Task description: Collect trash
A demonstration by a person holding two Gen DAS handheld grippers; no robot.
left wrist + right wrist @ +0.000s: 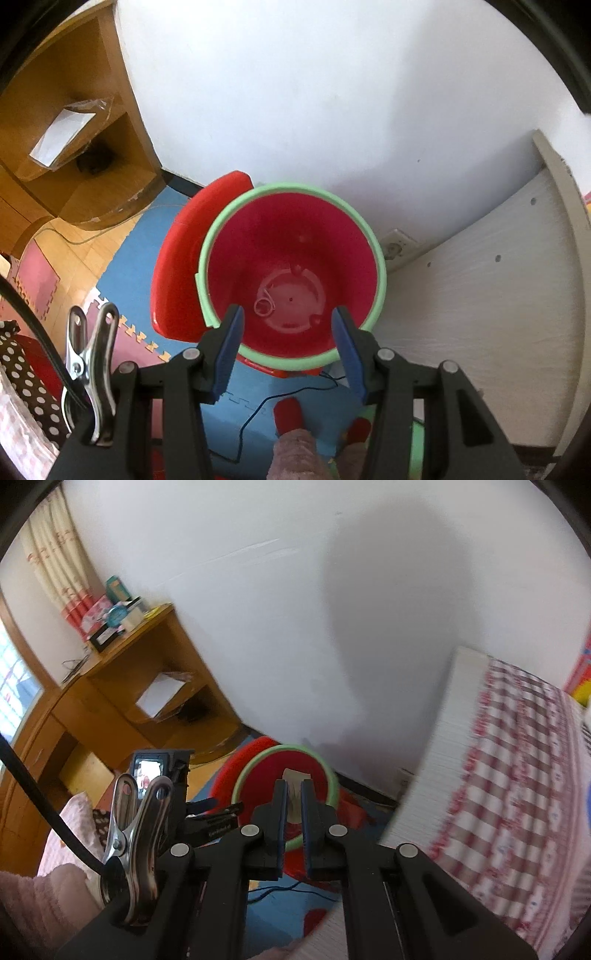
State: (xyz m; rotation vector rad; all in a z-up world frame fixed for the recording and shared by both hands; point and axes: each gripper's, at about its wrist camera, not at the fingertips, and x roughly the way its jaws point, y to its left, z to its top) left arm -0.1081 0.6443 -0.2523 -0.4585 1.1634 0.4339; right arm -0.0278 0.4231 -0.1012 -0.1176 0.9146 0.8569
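While hung over the red bin (291,266) with fingers pointing steeply down — left gripper (288,332) spread wide, nothing between its blue pads (229,350), so probably done dropping its load. Directly below the tips: green rim (295,188) and a nearly bare bin floor, only a small pale ring (264,306) lying there. Red lid (181,266) propped open just beyond the rim on the left, leaving the mouth clear for drops.

Right gripper (294,805) pinched on a pale scrap of paper-like trash (295,775), the scrap poking past the tips. Ahead of and below those tips, the bin mouth (255,771) — aimed there, apparently, for release inside. Left tool's fingers (214,812) off to the side, out of the drop path.
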